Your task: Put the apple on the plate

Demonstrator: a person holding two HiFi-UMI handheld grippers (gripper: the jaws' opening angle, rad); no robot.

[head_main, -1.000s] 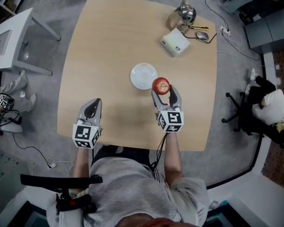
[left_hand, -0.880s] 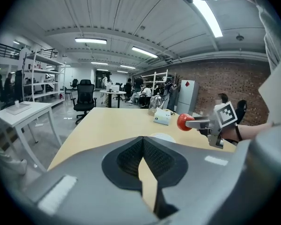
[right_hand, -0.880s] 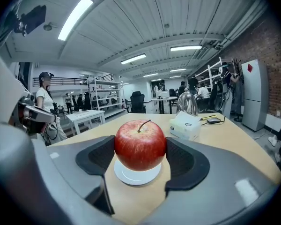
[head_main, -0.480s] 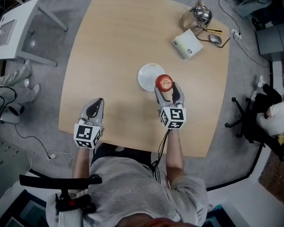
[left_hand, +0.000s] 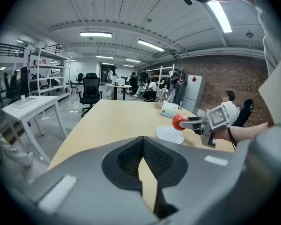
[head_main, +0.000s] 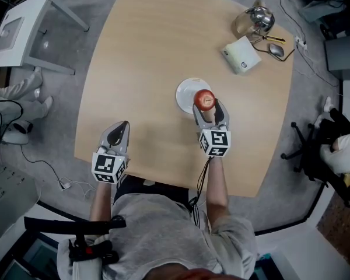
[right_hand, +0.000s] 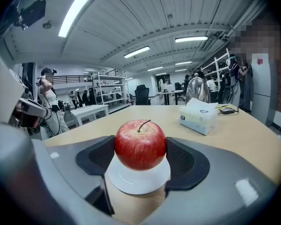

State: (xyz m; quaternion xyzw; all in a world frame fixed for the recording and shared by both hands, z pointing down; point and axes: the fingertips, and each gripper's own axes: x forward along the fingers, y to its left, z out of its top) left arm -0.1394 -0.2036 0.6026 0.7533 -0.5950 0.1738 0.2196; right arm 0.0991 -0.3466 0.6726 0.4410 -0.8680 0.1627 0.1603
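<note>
Although the plate is laid ready near the middle of the tabletop, the apple has not yet been set on it. The apple is clamped between the jaws of the right tool and held just above the plate's near rim. Lowering and release are judged to be left. The left tool is closed on nothing. A tissue box and kettle are seen at the far corner, with shelves and office chairs beyond.
</note>
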